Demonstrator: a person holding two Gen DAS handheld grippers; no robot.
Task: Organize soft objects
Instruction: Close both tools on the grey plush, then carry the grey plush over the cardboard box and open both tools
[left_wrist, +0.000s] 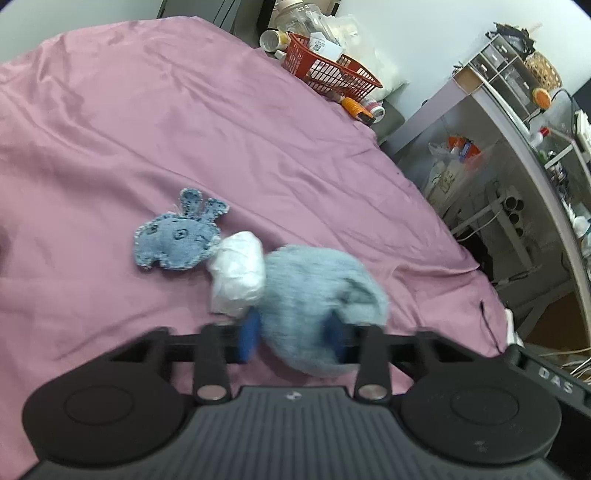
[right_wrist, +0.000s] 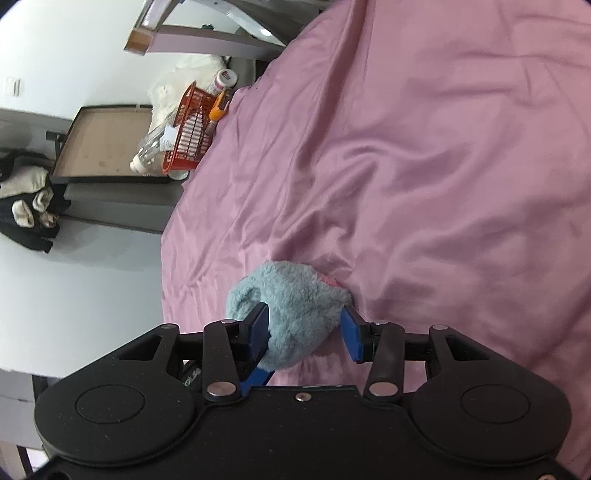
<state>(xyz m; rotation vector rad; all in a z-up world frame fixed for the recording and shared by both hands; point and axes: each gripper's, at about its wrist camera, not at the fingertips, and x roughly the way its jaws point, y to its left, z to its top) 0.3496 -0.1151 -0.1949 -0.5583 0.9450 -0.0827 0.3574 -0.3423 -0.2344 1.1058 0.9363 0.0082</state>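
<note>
The left hand-held gripper is clamped on a fluffy blue plush, its blue pads sunk into the pile on either side. The right hand-held gripper grips the same kind of blue plush, left pad pressed in, right pad at its edge; whether both hold one toy I cannot tell. The plush lies on the pink bed, right at the fingertips. Just beyond the left hand-held gripper sit a white wad touching the plush, and past that a flat denim toy.

The plush looks light, squashy and not fragile; the fur may slip, so a deep bite across the middle suits best. The denim toy looks thin and limp: pinch an edge.
</note>
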